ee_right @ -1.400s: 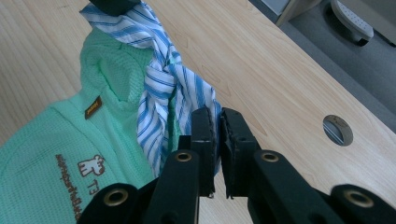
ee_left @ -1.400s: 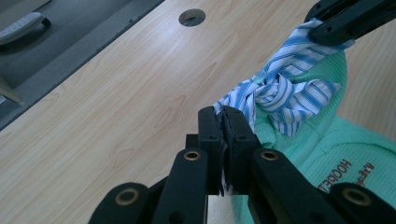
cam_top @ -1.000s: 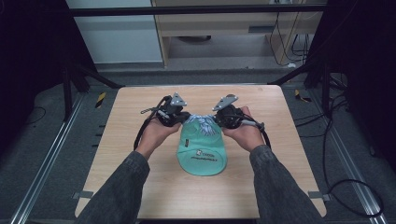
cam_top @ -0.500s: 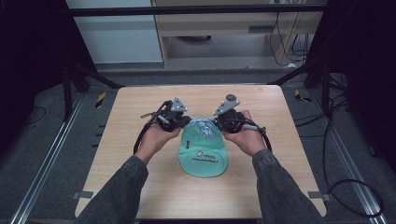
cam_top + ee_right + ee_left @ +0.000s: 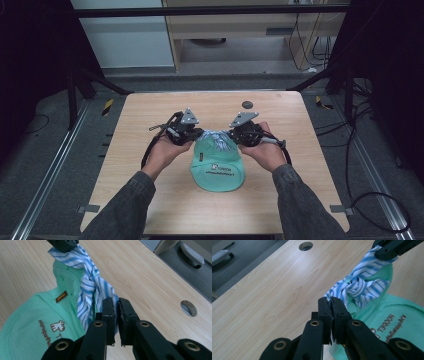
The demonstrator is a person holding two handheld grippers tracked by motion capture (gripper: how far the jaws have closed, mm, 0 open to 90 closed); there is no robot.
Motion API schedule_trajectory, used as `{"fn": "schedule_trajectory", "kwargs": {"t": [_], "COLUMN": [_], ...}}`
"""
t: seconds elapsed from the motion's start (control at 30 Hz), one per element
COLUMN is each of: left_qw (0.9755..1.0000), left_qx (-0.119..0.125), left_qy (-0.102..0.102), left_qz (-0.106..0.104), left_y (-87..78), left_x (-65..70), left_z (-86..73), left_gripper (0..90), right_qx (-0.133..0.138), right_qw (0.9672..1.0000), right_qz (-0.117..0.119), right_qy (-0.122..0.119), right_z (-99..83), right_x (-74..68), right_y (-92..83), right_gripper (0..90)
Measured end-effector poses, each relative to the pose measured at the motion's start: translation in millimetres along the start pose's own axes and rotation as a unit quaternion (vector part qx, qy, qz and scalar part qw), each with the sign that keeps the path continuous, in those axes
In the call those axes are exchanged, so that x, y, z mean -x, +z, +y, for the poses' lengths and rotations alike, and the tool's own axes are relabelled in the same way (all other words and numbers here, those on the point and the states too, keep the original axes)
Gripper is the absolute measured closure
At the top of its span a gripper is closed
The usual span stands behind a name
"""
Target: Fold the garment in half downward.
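Green bag [image 5: 218, 167] slid slightly toward person; left gripper [image 5: 331, 305] and right gripper [image 5: 115, 305] jaws clamped on striped tie [image 5: 359, 287]

A light wooden table [image 5: 150, 200] with a round cable hole [image 5: 246, 104] stands on grey floor [image 5: 45, 165]; pale cabinet [image 5: 125, 40] behind; cables [image 5: 370, 195] trail at right; dark surroundings
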State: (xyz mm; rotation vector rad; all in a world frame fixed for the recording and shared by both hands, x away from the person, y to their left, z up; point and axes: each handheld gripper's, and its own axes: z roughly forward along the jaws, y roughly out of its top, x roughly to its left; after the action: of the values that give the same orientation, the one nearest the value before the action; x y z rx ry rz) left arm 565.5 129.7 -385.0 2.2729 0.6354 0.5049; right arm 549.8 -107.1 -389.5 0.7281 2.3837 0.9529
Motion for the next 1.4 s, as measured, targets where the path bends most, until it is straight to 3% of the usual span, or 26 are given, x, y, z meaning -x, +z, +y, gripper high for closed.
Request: {"fn": "schedule_trajectory", "kwargs": {"t": [0.13,0.47,0.83,1.1,1.4], "left_qw": [0.9998,0.9997,0.9999,0.9998,0.9997], "left_qx": [0.008,0.007,0.007,0.016,0.01], "left_qy": [-0.016,-0.02,0.006,0.009,0.021], "left_qz": [0.002,0.011,0.012,0.003,-0.003], "left_y": [2.9,10.9,5.0,0.9,0.1], "left_x": [-10.0,-16.8,-0.6,7.3,19.0], "left_z": [10.1,21.1,11.7,1.7,-8.5], "left_gripper": [87.0,87.0,86.9,86.9,86.9], "right_qx": [-0.003,-0.006,0.0,0.007,0.002], "right_qw": [0.9999,0.9997,0.9999,0.9999,0.9998], "right_qz": [-0.009,-0.02,-0.011,-0.001,0.005], "right_qy": [0.003,0.015,-0.004,-0.009,-0.019], "right_z": [8.6,14.4,2.6,-5.6,-15.8], "right_x": [7.7,21.0,6.9,-3.7,-12.3], "right_y": [1.3,5.2,-2.6,-7.4,-7.1], "right_gripper": [84.3,84.3,84.2,84.1,84.0]}}
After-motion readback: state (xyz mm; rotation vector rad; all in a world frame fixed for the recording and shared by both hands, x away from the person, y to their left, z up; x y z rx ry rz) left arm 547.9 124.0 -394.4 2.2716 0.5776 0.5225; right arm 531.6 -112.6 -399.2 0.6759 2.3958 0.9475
